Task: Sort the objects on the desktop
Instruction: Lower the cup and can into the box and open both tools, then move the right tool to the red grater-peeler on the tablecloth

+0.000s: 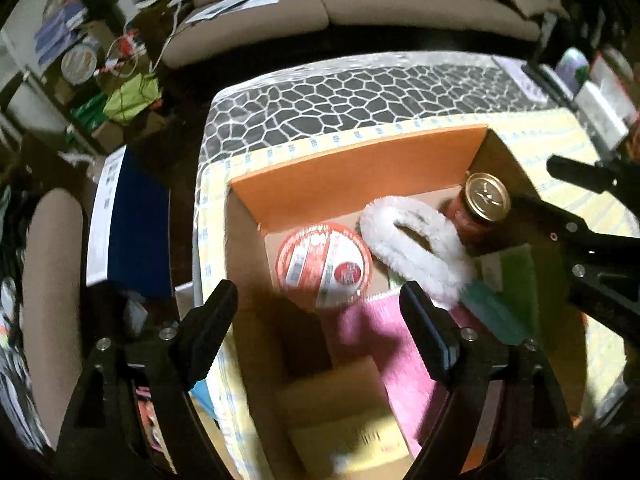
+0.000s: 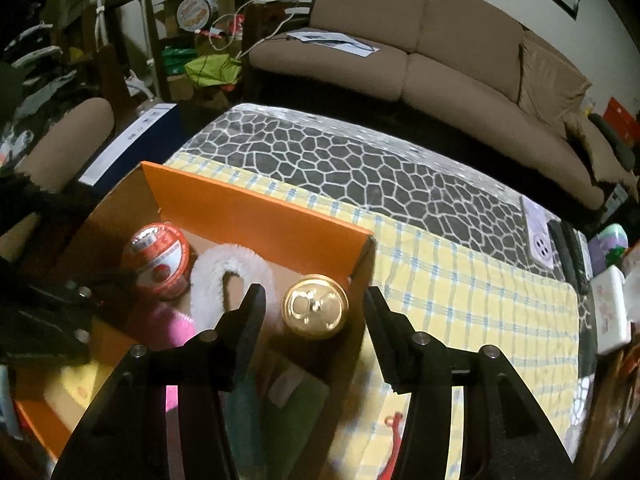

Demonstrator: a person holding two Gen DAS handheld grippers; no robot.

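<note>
An open orange cardboard box (image 1: 360, 160) (image 2: 256, 212) stands on the table. Inside it are a red-and-white round tub (image 1: 324, 266) (image 2: 160, 260), a white fluffy band (image 1: 416, 240) (image 2: 224, 276), a jar with a gold lid (image 1: 486, 196) (image 2: 316, 306), a pink cloth (image 1: 384, 336) (image 2: 176, 328) and green and teal flat items (image 1: 512, 280) (image 2: 288, 412). My left gripper (image 1: 320, 300) is open and empty above the box. My right gripper (image 2: 316, 304) is open, its fingers either side of the jar's lid and above it; it also shows in the left wrist view (image 1: 580, 216).
A yellow checked cloth (image 2: 460, 280) covers the near table; a grey cracked-pattern cover (image 2: 340, 160) lies beyond. Remotes and small boxes (image 2: 568, 252) sit at the right edge. A red item (image 2: 394, 432) lies by the box. A brown sofa (image 2: 440, 52) stands behind.
</note>
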